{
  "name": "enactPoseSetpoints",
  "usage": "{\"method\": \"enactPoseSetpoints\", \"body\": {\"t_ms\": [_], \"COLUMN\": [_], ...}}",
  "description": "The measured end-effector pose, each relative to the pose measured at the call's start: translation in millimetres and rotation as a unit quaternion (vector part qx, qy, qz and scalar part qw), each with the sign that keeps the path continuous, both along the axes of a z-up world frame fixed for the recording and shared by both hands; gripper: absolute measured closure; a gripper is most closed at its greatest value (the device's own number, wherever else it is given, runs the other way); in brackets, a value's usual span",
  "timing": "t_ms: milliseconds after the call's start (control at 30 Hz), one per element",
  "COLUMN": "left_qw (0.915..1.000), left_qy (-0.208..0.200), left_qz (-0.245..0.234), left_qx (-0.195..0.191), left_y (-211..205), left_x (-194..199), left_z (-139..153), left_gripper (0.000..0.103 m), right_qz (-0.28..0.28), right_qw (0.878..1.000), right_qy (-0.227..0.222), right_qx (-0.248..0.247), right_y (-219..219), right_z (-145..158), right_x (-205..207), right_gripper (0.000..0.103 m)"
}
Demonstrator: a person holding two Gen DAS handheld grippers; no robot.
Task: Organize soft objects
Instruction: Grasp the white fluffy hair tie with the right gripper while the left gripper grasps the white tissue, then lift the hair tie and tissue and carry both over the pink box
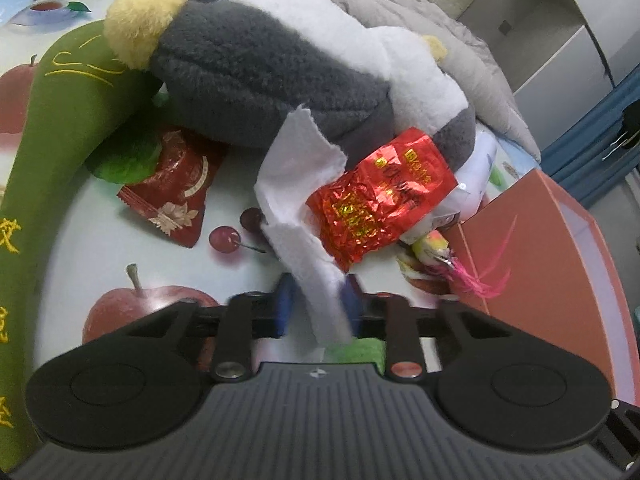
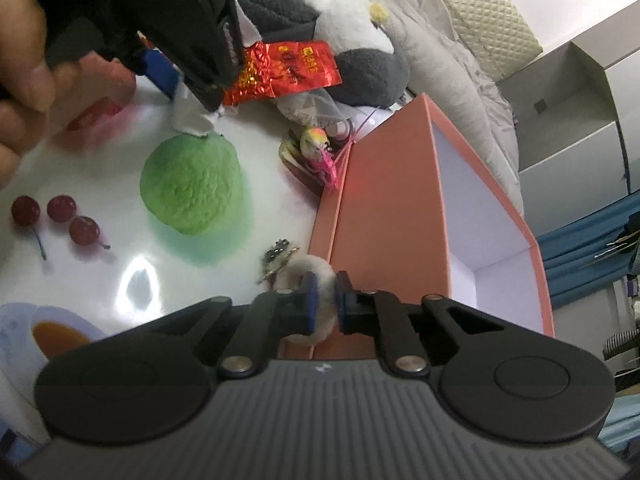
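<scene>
My left gripper point(image 1: 316, 300): low centre of the left wrist view, its blue pads nearly together, pinching a strip of white tissue point(image 1: 298, 184).
White tissue: it rises from between my pads toward the middle of the frame, crumpled, its upper end lying against the plush toy. In the right wrist view the same tissue hangs below my left gripper point(image 2: 188, 96) at upper left.
My right gripper point(image 2: 325, 300): low centre of the right wrist view, jaws almost closed, squeezing a fluffy white hair tie point(image 2: 320, 280) between the blue pads.
Fluffy white hair tie: a furry ring with a small metal ornament on its left side, just beside the outer wall of the box.
Pink box point(image 2: 384, 216): open, white inside, filling the right half of the right wrist view; right edge of the left wrist view.
Grey and white plush toy point(image 1: 256, 76): upper centre of the left wrist view, with a yellow foot at upper left.
Shiny red foil packet point(image 1: 380, 204): centre right, touching the tissue and the toy.
Dark red packet point(image 1: 172, 188): centre left, flat on the tablecloth.
Green cushion point(image 1: 52, 132): left edge, with yellow embroidery.
Feathered pink toy point(image 1: 452, 260): just left of the box.
Fruit-print tablecloth point(image 2: 100, 184): under everything.
My hand point(image 2: 20, 60): upper left corner of the right wrist view, blurred.
</scene>
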State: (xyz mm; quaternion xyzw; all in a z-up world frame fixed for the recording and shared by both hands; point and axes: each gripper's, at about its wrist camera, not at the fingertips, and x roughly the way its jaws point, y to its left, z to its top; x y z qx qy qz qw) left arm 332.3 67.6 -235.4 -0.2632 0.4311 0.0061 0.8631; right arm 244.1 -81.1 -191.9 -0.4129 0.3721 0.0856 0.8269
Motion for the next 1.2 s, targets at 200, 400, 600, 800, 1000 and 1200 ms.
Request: {"method": "enactPoseSetpoints", "body": {"t_ms": [200,400,600,800,1000,1200], "left_qw": [0.9998,0.9997,0.9994,0.9988,0.9991,0.9985], "left_qy": [-0.014,-0.021,-0.034,-0.048,-0.037,-0.028], "left_qz": [0.000,0.005,0.006,0.006,-0.010,-0.027], "left_qx": [-0.011,-0.010,0.000,0.008,0.020,0.040], "left_y": [4.7,12.6,17.3,19.3,8.4,-7.7], "left_x": [-14.2,-42.5,-81.2,-121.6,-159.3,-181.9], "left_z": [9.3,29.5,54.6,67.7,61.6,54.9], "left_gripper": [0.097,0.097,0.097,0.097,0.097,0.097], "right_qz": [-0.009,-0.006,-0.009,-0.028,-0.089,-0.128], "right_qw": [0.999,0.996,0.988,0.966,0.912,0.894], "right_qy": [0.010,0.002,0.012,0.026,0.077,0.106], "right_qx": [0.043,0.084,0.151,0.255,0.393,0.417], "right_y": [-4.1,-3.1,-3.2,-10.6,-34.1,-48.0], "right_z": [12.8,32.1,54.6,69.7,46.4,17.8], "right_x": [0.6,-7.7,-17.3,-24.1,-29.4,-40.7], "right_gripper": [0.093,0.093,0.093,0.093,0.093,0.091]}}
